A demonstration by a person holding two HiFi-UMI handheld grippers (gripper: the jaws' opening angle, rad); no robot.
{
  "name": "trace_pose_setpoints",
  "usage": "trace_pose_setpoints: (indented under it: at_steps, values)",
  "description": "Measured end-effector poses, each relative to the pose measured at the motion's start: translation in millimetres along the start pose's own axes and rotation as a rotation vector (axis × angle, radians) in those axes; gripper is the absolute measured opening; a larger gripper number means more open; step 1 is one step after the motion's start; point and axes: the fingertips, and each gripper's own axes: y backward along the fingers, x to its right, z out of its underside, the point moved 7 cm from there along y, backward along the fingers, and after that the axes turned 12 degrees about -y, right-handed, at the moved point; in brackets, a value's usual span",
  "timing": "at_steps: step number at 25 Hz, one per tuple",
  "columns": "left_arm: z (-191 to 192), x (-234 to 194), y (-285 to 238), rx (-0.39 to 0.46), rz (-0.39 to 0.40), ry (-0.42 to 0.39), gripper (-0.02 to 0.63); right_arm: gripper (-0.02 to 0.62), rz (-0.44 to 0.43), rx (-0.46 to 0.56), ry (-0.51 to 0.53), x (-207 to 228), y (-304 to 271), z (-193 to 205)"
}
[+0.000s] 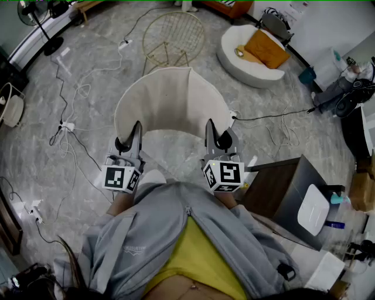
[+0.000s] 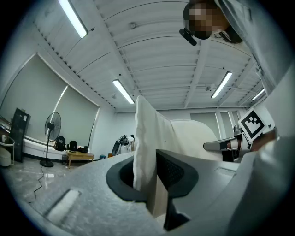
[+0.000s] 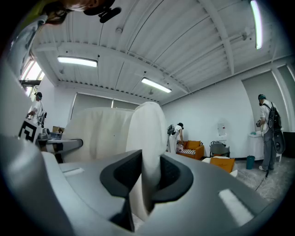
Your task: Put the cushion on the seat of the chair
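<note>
A cream, curved cushion [image 1: 170,102] hangs in the air in front of me, held by its two near corners. My left gripper [image 1: 134,136] is shut on its left corner and my right gripper [image 1: 211,133] is shut on its right corner. In the left gripper view the cushion edge [image 2: 146,133] stands pinched in the left gripper [image 2: 148,177]. In the right gripper view the cushion's [image 3: 148,133] fabric is likewise squeezed in the right gripper [image 3: 148,177]. The gold wire chair [image 1: 174,36] stands on the floor beyond the cushion, its round seat bare.
Cables and power strips [image 1: 68,126] trail over the grey marble floor at the left. A standing fan [image 1: 36,17] is at the far left. A white round lounge seat [image 1: 249,61] with an orange pillow is at the far right. A dark side table [image 1: 293,187] stands close on my right.
</note>
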Motion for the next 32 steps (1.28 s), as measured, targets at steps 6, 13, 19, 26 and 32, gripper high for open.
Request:
trace_pose_setpoints:
  at_steps: [6,13,19,26,32]
  values:
    - [5.7,-0.9,-17.8,0.006,0.001,-0.001,0.063,0.063,0.005,0.007,-0.005,11.8,-15.2,0.5]
    - [27.3,-33.2,-62.9,0.007,0.003,0.021,0.063,0.071,0.011,0.005,-0.022,21.0,-71.7,4.0]
    - [45.1,-90.6,-133.9,0.007,0.010,0.051,0.063,0.072,0.014,0.002,-0.012,25.0,-163.2,-2.5]
    - [63.2,-187.9,-219.6,0.017,0.022,0.045,0.063,0.074,0.015,0.017,-0.011,10.0,-288.8,-10.2]
    - [84.6,-255.2,-283.3,0.019,0.043,0.040,0.063,0.075,0.035,0.025,-0.016,1.4,-379.0,-6.8]
